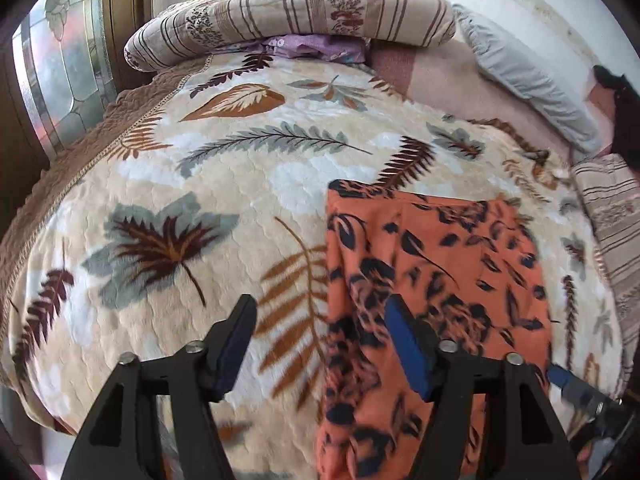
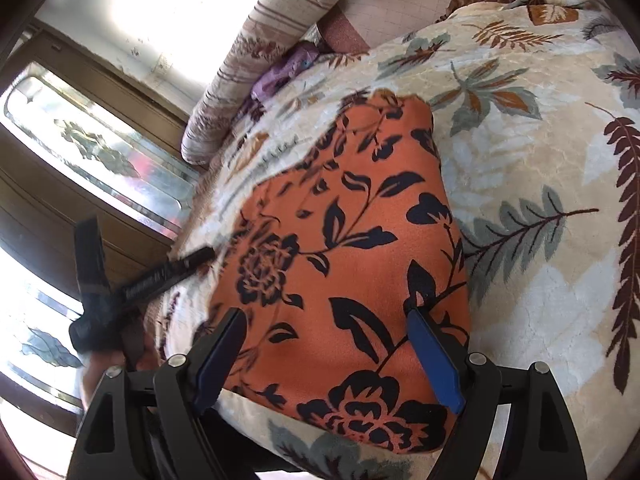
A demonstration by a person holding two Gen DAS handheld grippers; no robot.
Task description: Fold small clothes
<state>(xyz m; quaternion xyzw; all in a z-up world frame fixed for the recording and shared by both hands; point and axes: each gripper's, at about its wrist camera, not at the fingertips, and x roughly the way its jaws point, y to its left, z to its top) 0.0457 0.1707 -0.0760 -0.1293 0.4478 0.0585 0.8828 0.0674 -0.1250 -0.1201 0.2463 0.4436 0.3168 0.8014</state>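
Left wrist view: left gripper jaws spread wide, nothing between them, hovering over the bed near the orange floral garment. Garment lies flat on the leaf-print blanket, right of centre, its left edge running under the gap between the jaws; right blue pad overlaps the cloth in view, contact unclear. Far end of bed: striped rolled quilt with a purple cloth tucked under it, grey pillow along the wall, another striped fold at right edge. Patterned glass door on the left. Tip of the other gripper shows at bottom right. Right wrist view: right gripper jaws also wide apart, holding nothing, poised above the near end of the orange floral garment, which lies folded on the blanket. Left gripper pokes in from the left by the garment's edge. Rolled quilt and purple cloth beyond; glass door at left.
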